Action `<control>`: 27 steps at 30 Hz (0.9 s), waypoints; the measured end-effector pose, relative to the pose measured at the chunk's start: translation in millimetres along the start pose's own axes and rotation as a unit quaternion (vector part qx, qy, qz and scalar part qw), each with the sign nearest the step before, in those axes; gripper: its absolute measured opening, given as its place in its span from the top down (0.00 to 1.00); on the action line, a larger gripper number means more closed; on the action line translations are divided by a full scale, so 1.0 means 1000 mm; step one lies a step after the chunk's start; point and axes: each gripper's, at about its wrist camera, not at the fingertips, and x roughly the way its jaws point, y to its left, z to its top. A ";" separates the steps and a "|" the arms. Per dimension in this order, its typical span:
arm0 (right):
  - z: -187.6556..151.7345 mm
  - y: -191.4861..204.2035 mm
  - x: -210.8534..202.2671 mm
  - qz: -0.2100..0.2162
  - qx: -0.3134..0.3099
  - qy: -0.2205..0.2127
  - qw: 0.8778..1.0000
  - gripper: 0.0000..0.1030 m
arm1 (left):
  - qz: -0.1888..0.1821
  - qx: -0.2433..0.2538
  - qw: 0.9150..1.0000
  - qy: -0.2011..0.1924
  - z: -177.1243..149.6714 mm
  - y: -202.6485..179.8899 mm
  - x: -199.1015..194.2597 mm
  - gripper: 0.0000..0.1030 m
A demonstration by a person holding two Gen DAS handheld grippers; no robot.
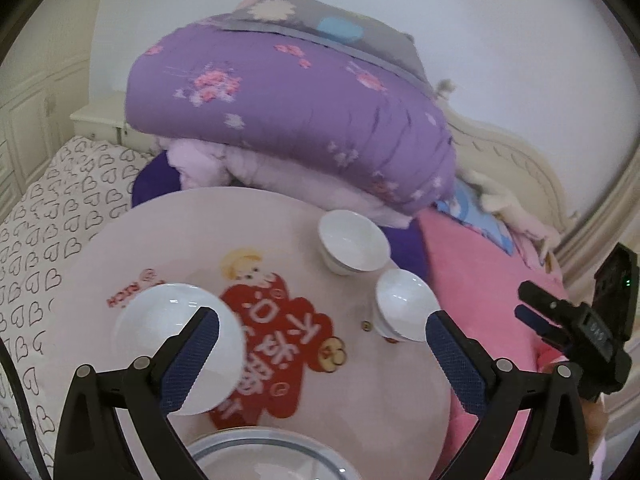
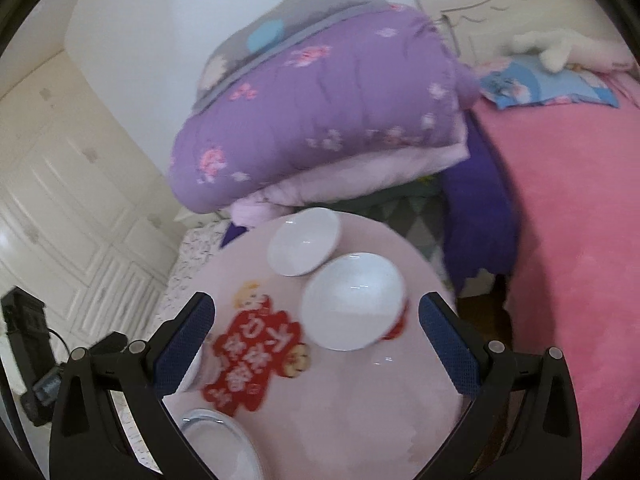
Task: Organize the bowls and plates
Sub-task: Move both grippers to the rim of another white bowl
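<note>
Three white bowls and a plate sit on a round pink table (image 1: 280, 220) with a red print. In the left wrist view, one bowl (image 1: 160, 320) lies under my left finger, another bowl (image 1: 354, 242) stands at the far edge, and a third bowl (image 1: 406, 310) stands right, near my other finger. A grey-rimmed plate (image 1: 272, 456) is at the near edge. My left gripper (image 1: 324, 344) is open above the table, holding nothing. My right gripper (image 2: 316, 340) is open too, just short of the nearer bowl (image 2: 354, 300), with the far bowl (image 2: 304, 240) behind and the plate (image 2: 220, 448) low left.
The table stands on a bed. A folded purple quilt (image 1: 288, 112) is piled right behind the table. A pink blanket (image 2: 560, 220) covers the bed to the right, and a heart-print sheet (image 1: 52, 220) lies to the left. A cream headboard (image 2: 500, 0) and white wardrobe doors (image 2: 60, 180) stand beyond.
</note>
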 end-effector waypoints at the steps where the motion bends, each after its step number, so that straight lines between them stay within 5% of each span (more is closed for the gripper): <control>1: -0.001 -0.006 0.001 -0.010 0.000 0.000 1.000 0.00 | -0.002 0.004 1.000 0.004 0.001 -0.004 0.006 0.01; 20: -0.003 -0.075 0.091 -0.047 0.031 0.099 0.993 0.00 | 0.025 -0.023 0.989 0.143 0.030 -0.055 0.209 0.01; 27: -0.004 -0.082 0.119 -0.045 0.037 0.128 0.990 0.11 | 0.030 -0.036 0.985 0.169 0.028 -0.058 0.257 0.10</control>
